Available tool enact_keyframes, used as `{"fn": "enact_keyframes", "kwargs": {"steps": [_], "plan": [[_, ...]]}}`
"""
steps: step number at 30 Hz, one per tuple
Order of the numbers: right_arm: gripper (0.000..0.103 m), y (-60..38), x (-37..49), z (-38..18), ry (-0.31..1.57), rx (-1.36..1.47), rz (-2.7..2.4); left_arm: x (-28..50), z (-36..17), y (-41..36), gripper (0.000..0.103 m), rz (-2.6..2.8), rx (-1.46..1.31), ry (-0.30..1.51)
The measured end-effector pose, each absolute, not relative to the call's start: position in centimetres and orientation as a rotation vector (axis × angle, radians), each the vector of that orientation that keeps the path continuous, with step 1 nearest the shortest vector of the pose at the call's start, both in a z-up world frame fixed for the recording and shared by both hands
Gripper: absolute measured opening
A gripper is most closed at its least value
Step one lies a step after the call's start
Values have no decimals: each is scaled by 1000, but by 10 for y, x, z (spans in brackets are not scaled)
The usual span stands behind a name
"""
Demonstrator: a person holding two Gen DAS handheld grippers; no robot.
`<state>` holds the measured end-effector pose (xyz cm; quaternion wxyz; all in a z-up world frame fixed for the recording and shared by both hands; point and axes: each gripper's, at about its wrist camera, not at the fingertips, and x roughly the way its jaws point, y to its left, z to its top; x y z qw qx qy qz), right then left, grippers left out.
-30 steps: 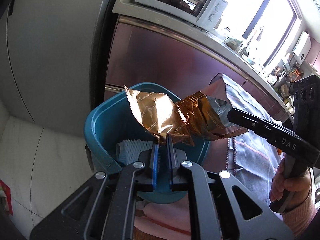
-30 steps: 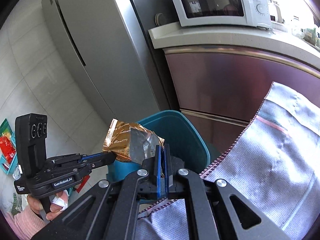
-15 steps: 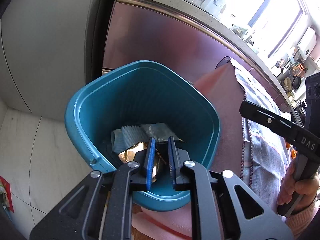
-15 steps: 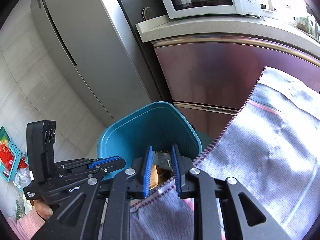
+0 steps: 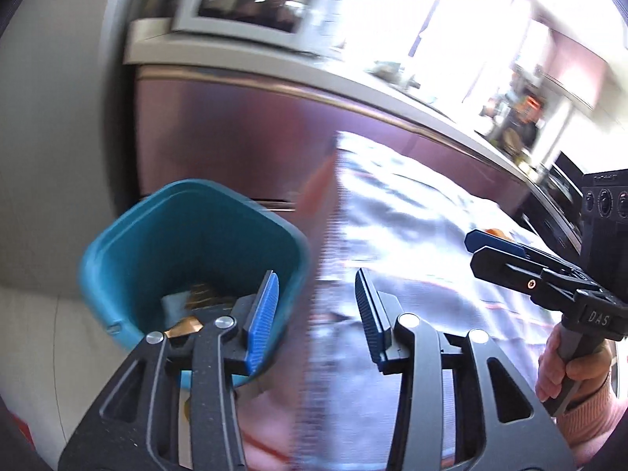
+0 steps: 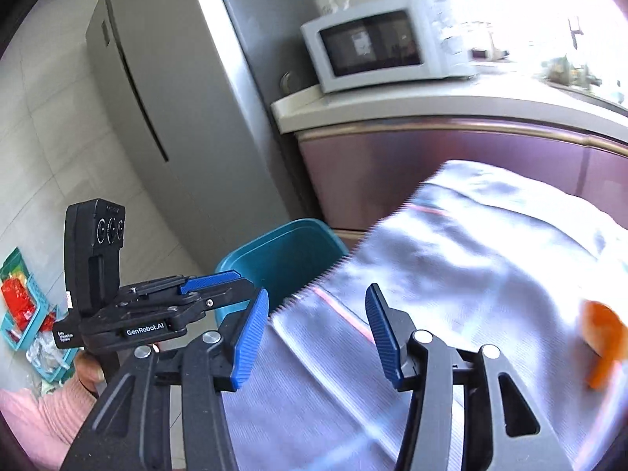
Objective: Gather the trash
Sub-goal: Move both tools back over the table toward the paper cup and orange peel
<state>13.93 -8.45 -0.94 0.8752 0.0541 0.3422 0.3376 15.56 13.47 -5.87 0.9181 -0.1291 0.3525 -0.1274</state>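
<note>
A teal waste bin (image 5: 188, 235) stands on the floor beside the cloth-covered table (image 5: 412, 243). Gold foil wrappers (image 5: 200, 294) lie inside it with other scraps. My left gripper (image 5: 316, 314) hangs over the bin's right rim and the table edge, its jaws opening with nothing between them. My right gripper (image 6: 316, 329) is over the table cloth (image 6: 471, 259), jaws also opening and empty. The bin (image 6: 286, 259) shows behind its left finger in the right wrist view. An orange scrap (image 6: 602, 337), blurred, lies on the cloth at the right.
A grey fridge (image 6: 165, 90) stands left of a maroon counter (image 6: 431, 149) that carries a white microwave (image 6: 376, 43). A small teal basket (image 6: 23, 314) with red packets sits on the tiled floor at the far left. A person's hands in pink sleeves hold both tools.
Both grippers let go of the gold wrappers, which dropped into the bin. Both sets of jaws widened, and both tools swung right, away from the bin and over the table.
</note>
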Motion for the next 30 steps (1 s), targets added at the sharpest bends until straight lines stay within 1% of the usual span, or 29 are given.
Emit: {"fn": "enact_keyframes", "kwargs": {"steps": [8,14,17,24,25,27,29,30], "plan": [[51,-184,108,-16,703,190,493,174,-44,35,40,-431,-147,724],[52,-234,124,-40,733,254,316,194,-40,-30,40,-491,-73,738],[52,-243,141,-53,765,268,262,205,-40,-54,40,-507,-63,747],[51,-252,167,-66,799,338,205,226,-37,-76,40,-517,-4,752],[50,-253,168,-67,804,345,198,230,-37,-80,40,-520,7,755],[45,-254,173,-71,828,355,189,237,-38,-89,40,-525,27,760],[31,-257,175,-73,836,377,186,244,-40,-99,40,-529,46,765],[27,-259,176,-73,838,386,182,247,-40,-103,40,-532,57,766]]}}
